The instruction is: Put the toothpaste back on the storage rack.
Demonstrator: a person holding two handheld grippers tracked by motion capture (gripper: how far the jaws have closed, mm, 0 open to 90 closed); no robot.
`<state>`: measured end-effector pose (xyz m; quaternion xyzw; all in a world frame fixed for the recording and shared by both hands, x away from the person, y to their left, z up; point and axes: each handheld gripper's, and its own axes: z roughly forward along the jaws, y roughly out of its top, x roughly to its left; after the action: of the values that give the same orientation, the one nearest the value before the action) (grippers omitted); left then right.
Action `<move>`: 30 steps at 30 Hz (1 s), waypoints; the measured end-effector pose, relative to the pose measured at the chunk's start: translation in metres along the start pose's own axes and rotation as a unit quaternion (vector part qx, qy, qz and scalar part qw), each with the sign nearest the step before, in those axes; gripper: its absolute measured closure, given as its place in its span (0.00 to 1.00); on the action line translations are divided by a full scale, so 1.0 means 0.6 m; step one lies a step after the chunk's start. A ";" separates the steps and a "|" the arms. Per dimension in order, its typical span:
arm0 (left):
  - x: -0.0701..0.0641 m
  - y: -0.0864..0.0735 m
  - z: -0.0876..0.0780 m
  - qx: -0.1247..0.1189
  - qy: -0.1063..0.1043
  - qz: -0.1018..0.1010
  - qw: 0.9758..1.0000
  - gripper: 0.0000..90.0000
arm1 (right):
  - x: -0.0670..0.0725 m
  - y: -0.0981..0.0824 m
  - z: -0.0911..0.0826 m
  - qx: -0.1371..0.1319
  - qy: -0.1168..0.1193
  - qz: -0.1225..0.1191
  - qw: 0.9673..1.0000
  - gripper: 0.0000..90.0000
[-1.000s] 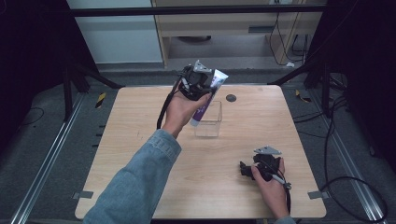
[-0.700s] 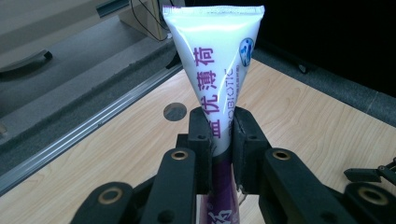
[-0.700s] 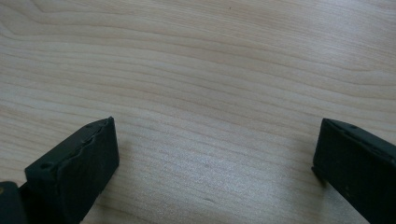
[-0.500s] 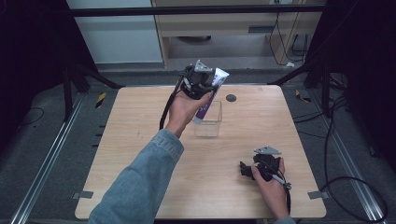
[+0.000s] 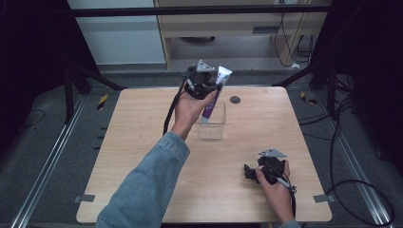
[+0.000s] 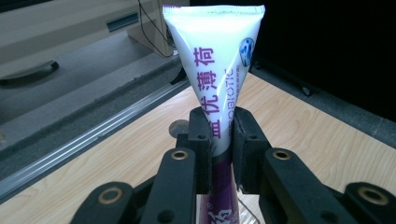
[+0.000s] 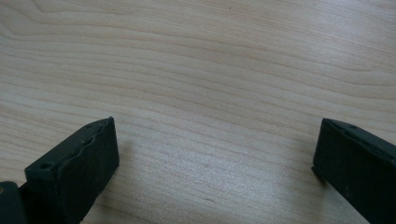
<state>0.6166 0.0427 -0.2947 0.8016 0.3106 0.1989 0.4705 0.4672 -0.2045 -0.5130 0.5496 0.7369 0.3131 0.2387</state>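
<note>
Pale wood tabletop [image 5: 142, 156] fills the middle of the high view, with grey floor and dark curtains around it and a cabinet at the top of the frame. Just above the centre of that view, the left gripper [image 5: 209, 88] is pinching a white and purple tube [image 5: 215, 92], its jaws pressed against the tube's sides. In the left gripper view the tube [image 6: 219, 79] stands upright between the jaws, flat crimped end at the top of the frame, purple lettering running down it. The tube's lower end dips into a clear square container [image 5: 211, 127] at the centre of the tabletop; whether it touches the bottom I cannot tell. A small dark round disc [image 5: 235, 99] lies to the right of the tube. At the lower right of the high view the right gripper [image 5: 251, 173] rests low by the tabletop, jaws spread wide with only bare wood [image 7: 210, 93] between them.
</note>
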 end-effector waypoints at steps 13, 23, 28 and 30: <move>0.004 -0.009 0.020 -0.009 0.001 0.003 1.000 0.88 | 0.001 0.000 0.000 0.001 0.001 0.003 1.000 0.00; 0.012 -0.018 0.029 -0.026 -0.002 -0.011 1.000 0.88 | 0.000 0.000 -0.001 0.002 0.001 0.002 1.000 0.00; 0.018 -0.027 0.039 -0.032 0.003 -0.009 0.999 0.88 | 0.001 0.000 -0.001 0.002 0.001 0.003 1.000 0.00; 0.020 -0.031 0.042 -0.033 0.006 -0.009 0.999 0.88 | 0.000 0.000 -0.001 0.002 0.001 0.002 1.000 0.00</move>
<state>0.6351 0.0413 -0.3226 0.7818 0.3133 0.2097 0.4967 0.4670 -0.2043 -0.5128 0.5513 0.7365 0.3130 0.2360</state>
